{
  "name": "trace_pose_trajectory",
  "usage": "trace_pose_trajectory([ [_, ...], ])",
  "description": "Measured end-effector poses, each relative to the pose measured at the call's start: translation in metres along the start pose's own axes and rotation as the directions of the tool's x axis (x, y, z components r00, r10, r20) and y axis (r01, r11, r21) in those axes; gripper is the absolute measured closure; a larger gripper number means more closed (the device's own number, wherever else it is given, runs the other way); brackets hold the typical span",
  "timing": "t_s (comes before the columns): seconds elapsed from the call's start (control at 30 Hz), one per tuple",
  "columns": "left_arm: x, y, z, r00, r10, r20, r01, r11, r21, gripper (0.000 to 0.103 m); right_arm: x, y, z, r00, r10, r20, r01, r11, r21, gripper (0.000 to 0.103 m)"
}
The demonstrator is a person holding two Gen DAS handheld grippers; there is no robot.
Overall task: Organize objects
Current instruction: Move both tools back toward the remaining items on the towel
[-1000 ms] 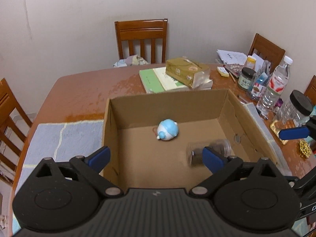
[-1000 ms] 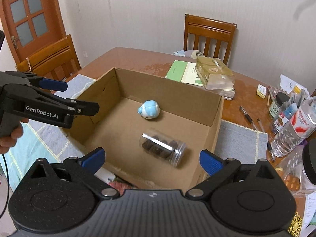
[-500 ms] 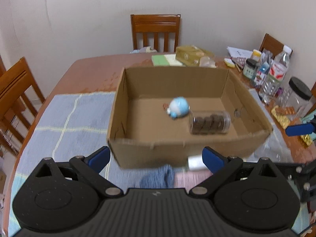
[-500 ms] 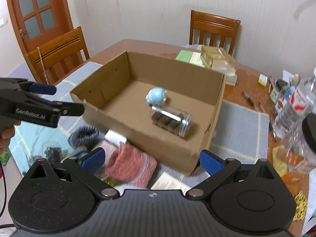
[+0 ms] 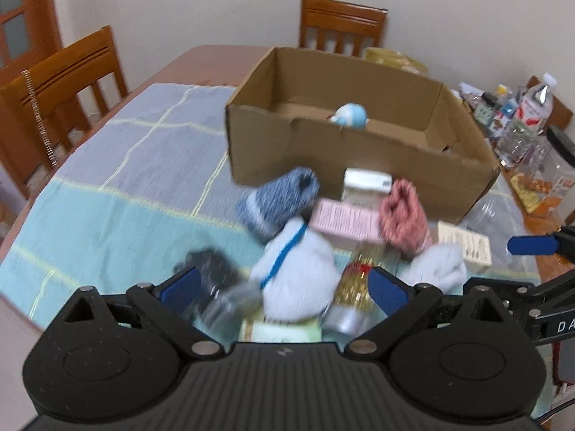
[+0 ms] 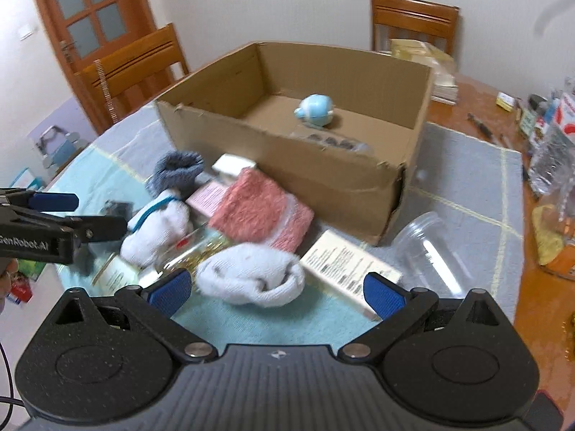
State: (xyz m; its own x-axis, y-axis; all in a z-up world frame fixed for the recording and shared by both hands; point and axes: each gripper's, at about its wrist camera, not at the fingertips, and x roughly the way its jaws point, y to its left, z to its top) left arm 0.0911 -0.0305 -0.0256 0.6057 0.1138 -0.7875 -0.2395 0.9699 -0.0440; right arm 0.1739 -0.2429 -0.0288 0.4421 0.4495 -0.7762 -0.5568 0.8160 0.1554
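An open cardboard box holds a blue and white toy and a clear jar of dark cookies. In front of it lies a pile: a blue-grey sock, a pink sock, white socks, a pink carton, a white carton and a gold-filled jar. My left gripper is open and empty above the pile. My right gripper is open and empty above a white sock.
An empty clear jar lies right of the box. Bottles and jars crowd the table's right side. Wooden chairs stand around the table. A blue-green cloth covers the near table.
Both grippers have pulled back from above the box toward the near table edge. The pile in front of the box has come into view. Both stay open.
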Motion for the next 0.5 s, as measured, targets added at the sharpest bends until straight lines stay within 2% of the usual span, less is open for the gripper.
trace_pose_trajectory([
  [0.13,-0.012,0.001,-0.018,0.999,0.042,0.006,-0.041,0.999,-0.023,0.004,-0.001,0.006,-0.007,0.999,0.042,0.006,-0.042,0.999,-0.034,0.0],
  [0.27,-0.017,0.008,-0.028,0.999,0.043,-0.005,-0.043,0.998,-0.047,0.004,-0.005,0.013,-0.008,0.996,0.081,0.022,-0.08,0.996,-0.038,0.0],
  [0.4,-0.016,0.022,-0.032,1.0,0.019,-0.005,-0.019,0.998,-0.058,0.004,-0.005,0.022,-0.005,0.996,0.075,0.052,-0.071,0.995,-0.065,0.0],
  [0.5,-0.015,0.03,-0.032,1.0,0.026,-0.007,-0.026,0.999,-0.043,0.004,-0.001,0.026,0.001,0.996,0.055,0.07,-0.052,0.997,-0.052,0.0],
])
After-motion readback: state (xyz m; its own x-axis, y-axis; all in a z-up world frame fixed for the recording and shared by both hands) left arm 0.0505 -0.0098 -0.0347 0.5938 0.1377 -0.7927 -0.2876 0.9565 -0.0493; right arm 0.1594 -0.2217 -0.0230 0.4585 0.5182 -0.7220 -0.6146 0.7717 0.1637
